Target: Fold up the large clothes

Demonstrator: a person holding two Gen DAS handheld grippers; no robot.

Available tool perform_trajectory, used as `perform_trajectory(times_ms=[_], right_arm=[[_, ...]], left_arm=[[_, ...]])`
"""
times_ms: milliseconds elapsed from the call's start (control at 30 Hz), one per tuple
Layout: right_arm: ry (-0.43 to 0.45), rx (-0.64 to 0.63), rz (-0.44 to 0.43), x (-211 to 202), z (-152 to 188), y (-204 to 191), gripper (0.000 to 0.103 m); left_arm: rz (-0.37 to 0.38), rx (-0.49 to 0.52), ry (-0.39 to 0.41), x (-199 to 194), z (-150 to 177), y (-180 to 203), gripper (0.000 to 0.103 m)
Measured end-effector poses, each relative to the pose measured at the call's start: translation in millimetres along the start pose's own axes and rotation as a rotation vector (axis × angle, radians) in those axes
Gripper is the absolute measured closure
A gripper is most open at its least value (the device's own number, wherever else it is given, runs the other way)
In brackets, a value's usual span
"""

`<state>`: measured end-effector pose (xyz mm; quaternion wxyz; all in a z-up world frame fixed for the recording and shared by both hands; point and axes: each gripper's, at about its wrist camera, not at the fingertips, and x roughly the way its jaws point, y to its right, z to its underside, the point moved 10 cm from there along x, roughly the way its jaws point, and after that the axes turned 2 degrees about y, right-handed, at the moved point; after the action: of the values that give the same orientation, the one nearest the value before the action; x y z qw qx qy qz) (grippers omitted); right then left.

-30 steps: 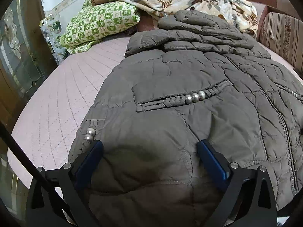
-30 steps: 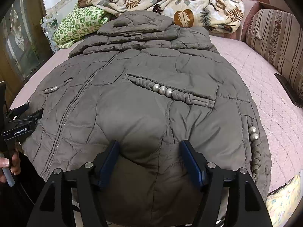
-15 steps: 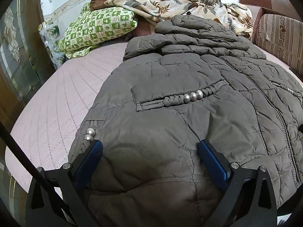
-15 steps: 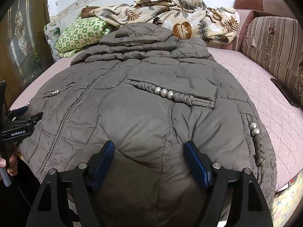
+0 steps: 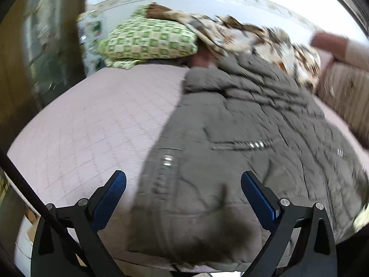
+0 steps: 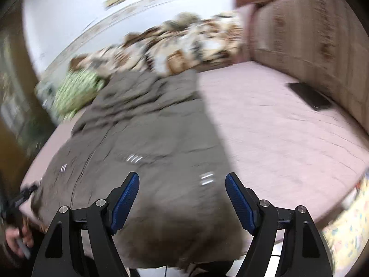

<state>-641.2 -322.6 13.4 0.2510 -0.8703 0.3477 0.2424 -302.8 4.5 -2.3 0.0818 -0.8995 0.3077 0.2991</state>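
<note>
- The grey-brown padded coat (image 5: 242, 143) lies spread flat along the pink quilted bed (image 5: 92, 120), its hem at the near edge of the bed and its hood end up towards the heaped floral blanket (image 5: 242, 39).
- The left gripper (image 5: 183, 184) hangs above the coat's hem corner with its blue fingers (image 5: 113, 194) set wide; one finger is over bare bed beside the coat, the other over the cloth, and nothing is pinched between them.
- The right gripper (image 6: 182, 187) sits above the coat's other hem corner; its jaws have just been opening, and they are clear of the fabric, holding nothing.
- My reading: the coat is laid out but no fold has been made, and both views are smeared. The next move calls for getting a fresh hold on the coat, most likely along a side edge or the hem, and carrying it over the body.
- Only the left view shows the green checked pillow (image 5: 150, 41) clearly, beyond the coat on its bare-bed side.
- Only the right view shows a dark flat object (image 6: 309, 97) on the bed beside the coat near the striped sofa back (image 6: 299, 34), the person's hand (image 6: 16, 242) at the coat's far hem corner, and both beaded pocket trims.
</note>
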Motion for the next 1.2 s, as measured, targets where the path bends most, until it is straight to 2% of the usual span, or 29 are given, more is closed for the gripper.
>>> perform_trajectory(times_ms=[67,167,200,267,333,400,533,633,767,900,1033,1100,1200], right_arm=[[0.036,0.096,-0.011,-13,-3,20,0.022],[0.056,0.142,-0.015,-30,-10,36,0.020],[0.038,0.160,-0.032,-27,-10,40,0.014],[-0.029,0.201,-0.064,-11,-2,45,0.013],[-0.053,0.237,-0.047,-1,4,54,0.013],[-0.075,0.294,-0.079,2,9,58,0.013],[-0.032,0.341,-0.112,-20,4,55,0.013],[0.035,0.279,-0.092,-54,-11,49,0.013],[-0.003,0.212,-0.047,-83,-6,64,0.013],[-0.016,0.393,-0.113,-89,14,99,0.013],[0.007,0.585,-0.171,-92,21,133,0.013],[0.002,0.575,-0.162,-92,19,131,0.013],[-0.047,0.477,-0.128,-85,18,116,0.013]], left_arm=[[-0.029,-0.037,-0.001,1,0,-11,0.003],[-0.038,-0.083,-0.053,12,4,-12,0.003],[-0.030,-0.105,-0.070,15,5,-12,0.003],[-0.001,-0.163,-0.121,25,10,-11,0.003],[-0.029,-0.215,-0.145,31,14,-18,0.003],[-0.051,-0.243,-0.152,34,18,-22,0.003],[-0.132,-0.249,-0.139,34,19,-25,0.003],[-0.173,-0.260,-0.116,36,14,-24,0.003],[-0.183,-0.270,-0.108,38,10,-15,0.003],[-0.194,-0.237,-0.093,37,8,-6,0.003],[-0.192,-0.267,-0.108,39,10,-6,0.003],[-0.202,-0.272,-0.116,40,11,-5,0.003],[-0.207,-0.274,-0.118,41,11,-4,0.003]])
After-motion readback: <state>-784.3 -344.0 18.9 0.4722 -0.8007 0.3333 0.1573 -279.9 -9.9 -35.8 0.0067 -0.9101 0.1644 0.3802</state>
